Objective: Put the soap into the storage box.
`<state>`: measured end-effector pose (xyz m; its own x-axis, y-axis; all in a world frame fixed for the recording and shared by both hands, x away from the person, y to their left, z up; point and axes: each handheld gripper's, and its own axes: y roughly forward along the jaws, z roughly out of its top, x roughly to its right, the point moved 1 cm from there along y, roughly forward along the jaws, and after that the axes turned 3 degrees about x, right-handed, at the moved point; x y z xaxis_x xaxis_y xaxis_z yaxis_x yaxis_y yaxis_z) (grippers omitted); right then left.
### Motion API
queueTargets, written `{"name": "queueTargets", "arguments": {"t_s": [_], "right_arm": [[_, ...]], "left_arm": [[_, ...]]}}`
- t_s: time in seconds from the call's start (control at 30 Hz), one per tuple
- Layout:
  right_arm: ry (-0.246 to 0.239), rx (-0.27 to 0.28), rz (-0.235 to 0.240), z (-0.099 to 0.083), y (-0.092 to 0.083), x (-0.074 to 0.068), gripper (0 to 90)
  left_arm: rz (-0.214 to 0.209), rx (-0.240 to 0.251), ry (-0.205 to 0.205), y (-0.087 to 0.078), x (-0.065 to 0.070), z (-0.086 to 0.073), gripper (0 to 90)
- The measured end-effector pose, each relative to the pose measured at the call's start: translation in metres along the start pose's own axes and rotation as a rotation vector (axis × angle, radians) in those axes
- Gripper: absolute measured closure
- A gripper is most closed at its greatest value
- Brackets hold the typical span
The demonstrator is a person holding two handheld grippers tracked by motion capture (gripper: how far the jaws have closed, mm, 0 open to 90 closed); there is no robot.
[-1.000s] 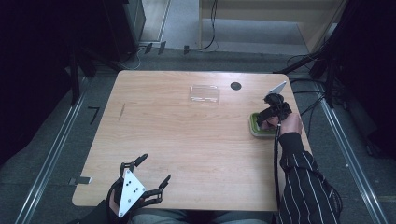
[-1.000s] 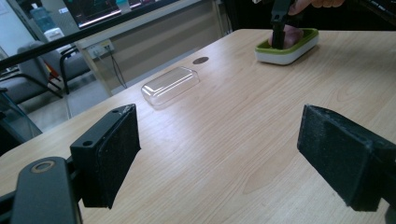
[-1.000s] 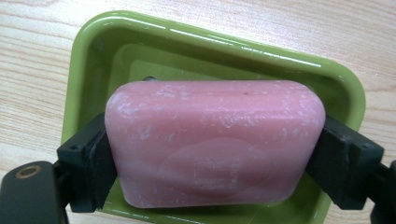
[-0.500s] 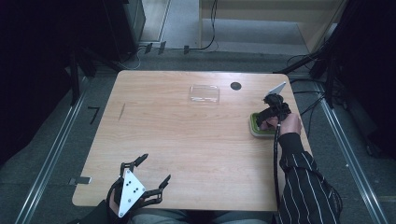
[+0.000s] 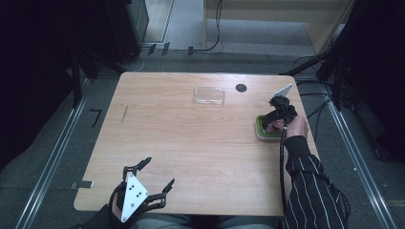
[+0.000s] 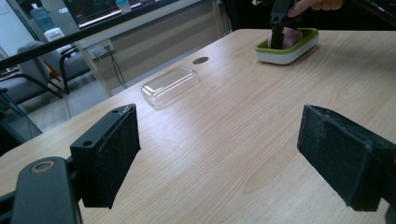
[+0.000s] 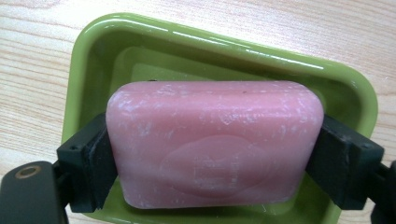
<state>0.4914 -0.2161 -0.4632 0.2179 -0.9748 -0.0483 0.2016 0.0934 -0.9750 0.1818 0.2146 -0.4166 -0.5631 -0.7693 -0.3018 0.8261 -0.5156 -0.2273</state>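
Note:
A pink bar of soap (image 7: 215,144) sits over a green soap dish (image 7: 224,51) with a white base. My right gripper (image 7: 215,163) is shut on the soap, one black pad (image 7: 100,158) pressed to each short end. In the high view that gripper (image 5: 274,123) points down into the dish (image 5: 261,131) near the table's right edge. My left gripper (image 5: 157,171) hovers over the front left of the table, open, with nothing between its pads (image 6: 114,149). From there the dish (image 6: 287,51) stands far off at the upper right.
A clear plastic lid (image 5: 209,95) lies on the far middle of the wooden table (image 5: 191,143), seen as a low dome (image 6: 170,85) in the left gripper view. A small black round hole (image 5: 241,88) is beside it. Cables trail off the table's right side.

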Motion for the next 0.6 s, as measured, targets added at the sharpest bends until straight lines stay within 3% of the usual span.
{"name": "queueTargets", "arguments": {"t_s": [0.33,0.6], "right_arm": [[-0.001,-0.008,0.000,-0.0003,0.0016,0.0006,13.5],[-0.020,0.026,0.007,-0.0005,-0.0056,0.0005,9.9]], "left_arm": [[0.000,0.001,0.000,-0.0001,-0.0001,0.0000,13.6],[0.000,0.001,-0.004,0.0001,-0.0004,-0.0003,13.6]]}}
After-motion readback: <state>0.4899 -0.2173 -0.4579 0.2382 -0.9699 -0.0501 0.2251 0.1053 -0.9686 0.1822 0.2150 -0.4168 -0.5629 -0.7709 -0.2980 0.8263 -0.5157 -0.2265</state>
